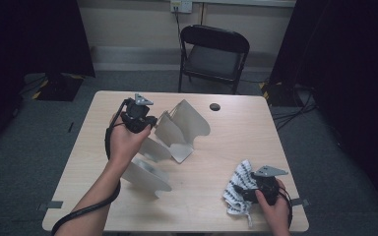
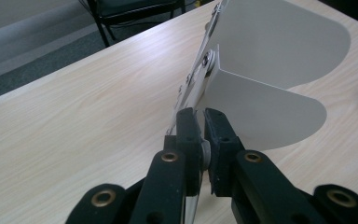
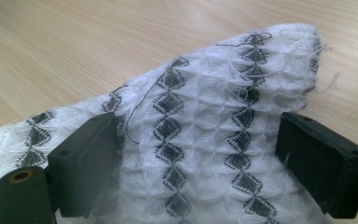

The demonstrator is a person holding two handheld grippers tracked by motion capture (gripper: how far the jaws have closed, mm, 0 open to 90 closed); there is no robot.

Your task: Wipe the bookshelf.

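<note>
grey metal rack (image 2: 261, 93) – left tool (image 2: 200, 135) clamps it.

My high view: table (image 1: 226, 147) evenly lit from overhead, room edges near black, shadows soft and short. Slight softness overall. Left gripper view: mild glare on wood, near jaws blurred. Right gripper view: cloth (image 3: 205, 130) sharp, far table soft.

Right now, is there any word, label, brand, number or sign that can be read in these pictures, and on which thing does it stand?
No readable text in any view.
Metal rack with grey plates, held by the left gripper: plain, no marking.
Cloth between the jaws of the right gripper: only a woven black diamond pattern, no letters.
Wall socket: too small to read anything.
</note>
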